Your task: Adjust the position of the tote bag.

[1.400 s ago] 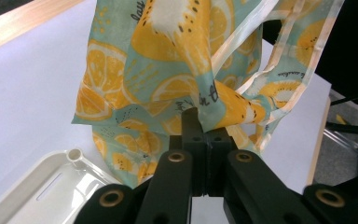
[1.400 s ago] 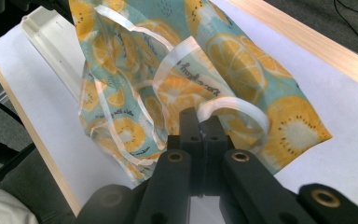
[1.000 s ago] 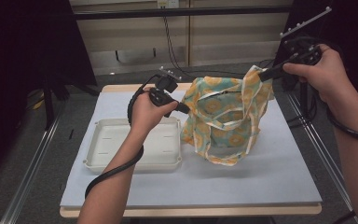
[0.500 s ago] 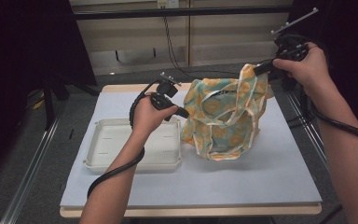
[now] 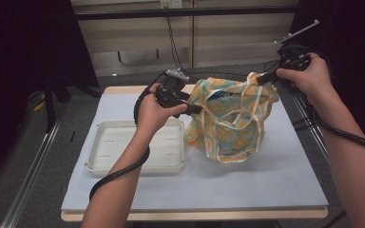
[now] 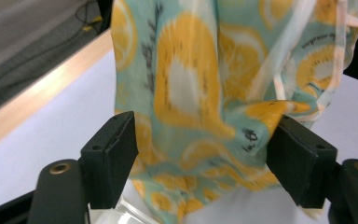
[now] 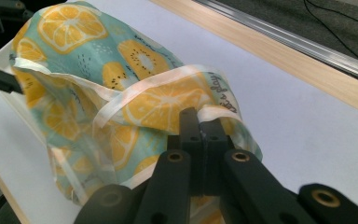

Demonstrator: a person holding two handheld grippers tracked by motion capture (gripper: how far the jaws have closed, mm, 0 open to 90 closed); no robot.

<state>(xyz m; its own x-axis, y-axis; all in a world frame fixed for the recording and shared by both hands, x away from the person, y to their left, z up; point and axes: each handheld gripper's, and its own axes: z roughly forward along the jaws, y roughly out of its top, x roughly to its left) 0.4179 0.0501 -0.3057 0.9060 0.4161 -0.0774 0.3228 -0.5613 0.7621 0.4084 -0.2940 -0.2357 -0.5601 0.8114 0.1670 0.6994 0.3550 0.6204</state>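
At the far right, the right gripper (image 5: 260, 79) pinches the fruit-print bag (image 5: 230, 118) by its rim, hoisting it right of the tray (image 5: 95, 166); the left gripper (image 6: 200, 149) gapes around fabric. Thin cloth could slip free!

One fabric bag (image 5: 230, 121) printed with orange slices stands on the surface (image 5: 275, 180). One white tray (image 5: 164, 164) lies beside it. There are two hand-held grippers: the left hand-held gripper (image 5: 196, 108) and the right hand-held gripper (image 5: 262, 79). Inside the bag's mouth one bluish item (image 5: 220, 95) seems to sit, though it is too hidden to count surely.
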